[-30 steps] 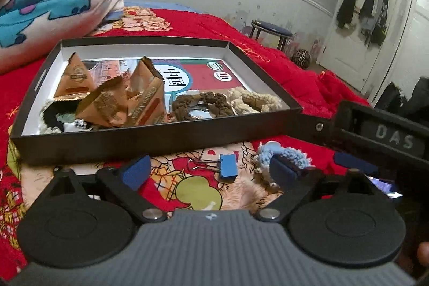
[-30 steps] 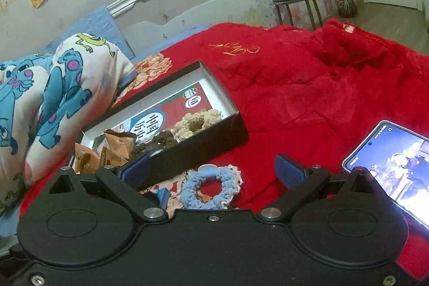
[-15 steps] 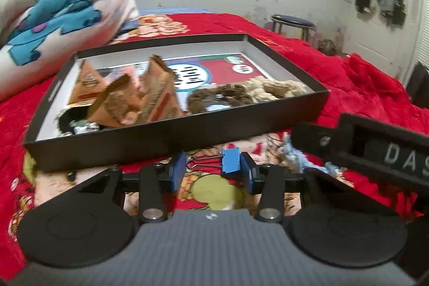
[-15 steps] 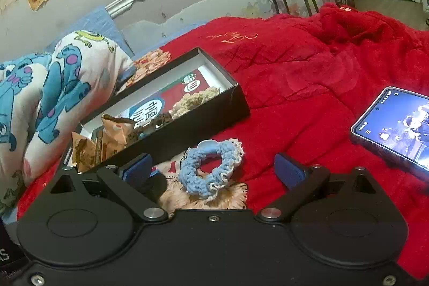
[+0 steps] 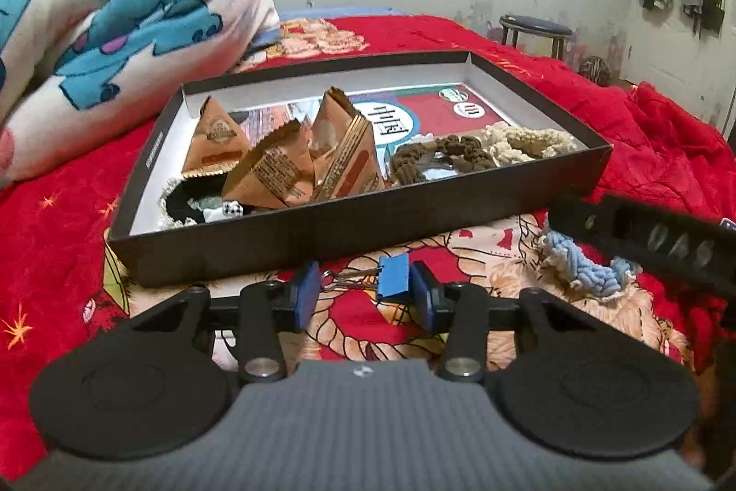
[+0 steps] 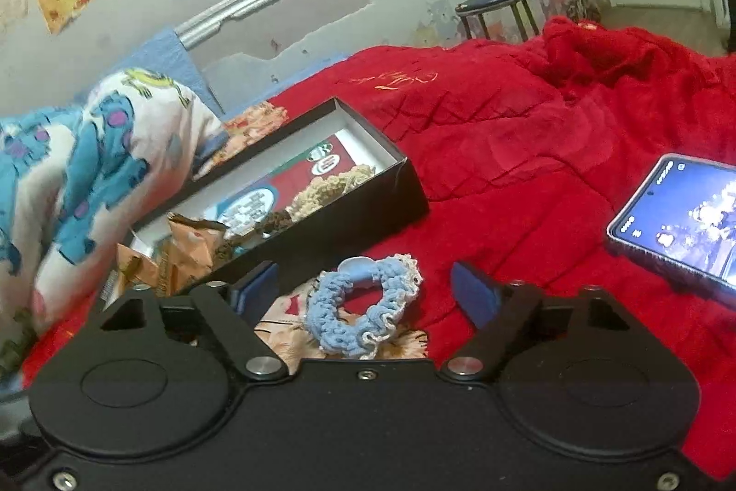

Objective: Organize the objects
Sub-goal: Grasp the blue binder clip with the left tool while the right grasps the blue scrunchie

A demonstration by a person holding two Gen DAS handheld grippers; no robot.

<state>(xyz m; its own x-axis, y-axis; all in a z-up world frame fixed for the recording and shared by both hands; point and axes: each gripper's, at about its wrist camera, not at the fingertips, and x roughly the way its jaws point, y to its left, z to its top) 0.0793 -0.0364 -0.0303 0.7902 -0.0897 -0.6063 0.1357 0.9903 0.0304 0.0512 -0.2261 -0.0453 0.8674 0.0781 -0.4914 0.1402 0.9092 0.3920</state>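
A blue binder clip (image 5: pixel 392 281) with wire handles sits between the pads of my left gripper (image 5: pixel 363 295), which is shut on it just in front of the black box (image 5: pixel 322 228). The box holds orange snack packets (image 5: pixel 280 164), a brown scrunchie (image 5: pixel 441 157), a cream scrunchie (image 5: pixel 529 141) and a black-and-white one (image 5: pixel 193 201). A light blue scrunchie (image 6: pixel 363 307) lies on a patterned cloth (image 6: pixel 285 320) between the wide-open fingers of my right gripper (image 6: pixel 365 293). It also shows in the left wrist view (image 5: pixel 584 268), partly under the right gripper's body.
The box lies on a red blanket (image 6: pixel 529 132). A cartoon-print pillow (image 5: pixel 115 21) is at the left. A lit phone (image 6: pixel 681 219) lies on the blanket at the right. A stool (image 6: pixel 497 3) stands by the far wall.
My left gripper closed its fingers onto the blue binder clip and lifted a little. My right gripper moved forward so the blue scrunchie lies between its open fingers.
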